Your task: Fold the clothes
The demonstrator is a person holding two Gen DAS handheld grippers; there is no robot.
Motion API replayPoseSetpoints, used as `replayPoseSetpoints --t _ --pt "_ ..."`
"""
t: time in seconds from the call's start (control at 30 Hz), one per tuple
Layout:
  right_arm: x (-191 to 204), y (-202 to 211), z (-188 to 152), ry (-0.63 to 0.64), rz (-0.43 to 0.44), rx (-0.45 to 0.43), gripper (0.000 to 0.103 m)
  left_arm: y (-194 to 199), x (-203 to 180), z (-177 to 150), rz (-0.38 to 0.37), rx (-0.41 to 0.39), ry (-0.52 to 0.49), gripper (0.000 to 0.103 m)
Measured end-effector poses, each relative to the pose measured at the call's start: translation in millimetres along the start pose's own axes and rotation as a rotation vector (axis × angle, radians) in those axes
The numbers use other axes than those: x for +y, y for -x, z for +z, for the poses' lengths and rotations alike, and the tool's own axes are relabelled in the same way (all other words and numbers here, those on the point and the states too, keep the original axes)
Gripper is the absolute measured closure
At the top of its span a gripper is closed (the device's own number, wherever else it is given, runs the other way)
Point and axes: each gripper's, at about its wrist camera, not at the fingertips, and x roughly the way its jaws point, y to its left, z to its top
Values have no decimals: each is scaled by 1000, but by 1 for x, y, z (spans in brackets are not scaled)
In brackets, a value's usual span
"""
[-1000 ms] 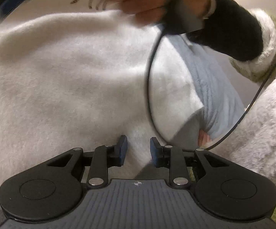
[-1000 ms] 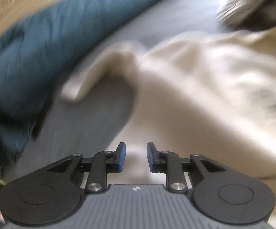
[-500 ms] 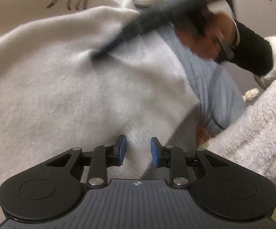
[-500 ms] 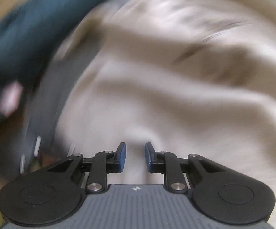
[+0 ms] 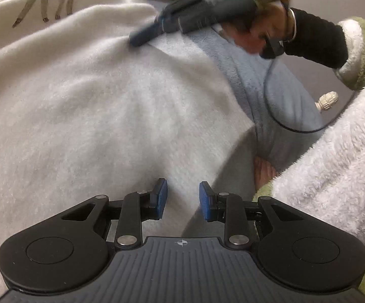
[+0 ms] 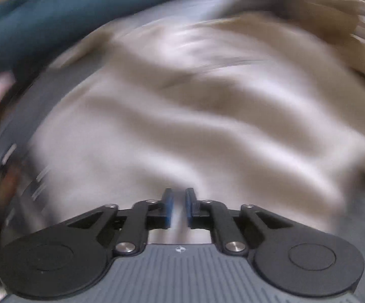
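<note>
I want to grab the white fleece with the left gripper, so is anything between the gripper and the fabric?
Nothing visible blocks it. The left gripper is open with the white fleece garment directly ahead of its fingers. The right gripper touches the fleece at its far edge, and its black cable loops off to the right, clear of the path.

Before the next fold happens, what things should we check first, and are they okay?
1. Left gripper open and ready: ok, its fingers stand apart with nothing between them.
2. Right gripper has hold of the white fleece garment: cannot tell, the fingers are close together over pale fabric, but the right wrist view is blurred.
3. Garment lying flat: not ok, it is rumpled with humps and creases.
4. Black cable clear of the cloth: not ok, it loops over the light blue fabric.
5. Right-side view steady enough to aim: not ok, it is smeared by motion.
</note>
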Motion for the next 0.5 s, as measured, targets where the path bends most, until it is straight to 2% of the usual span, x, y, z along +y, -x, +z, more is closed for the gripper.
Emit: replayPoseSetpoints --t 0.03,0.07,0.23,0.33,0.4,0.5 --pt "-7 8 -2 -25 -45 -19 93 2 0 1 0 -1 4 76" --pt "-6 13 -5 -20 -40 -12 93 4 -1 3 -1 -3 8 76" --pt "57 -2 -26 210 162 95 93 3 -3 6 2 12 -6 76" --pt "25 -3 -34 202 41 74 95 -1 -5 7 6 26 -25 76" --pt "-25 10 -36 -15 -8 51 102 -2 -6 7 9 36 -33 76" --pt "-24 30 -37 -24 -69 17 98 3 -5 6 13 31 -5 76"
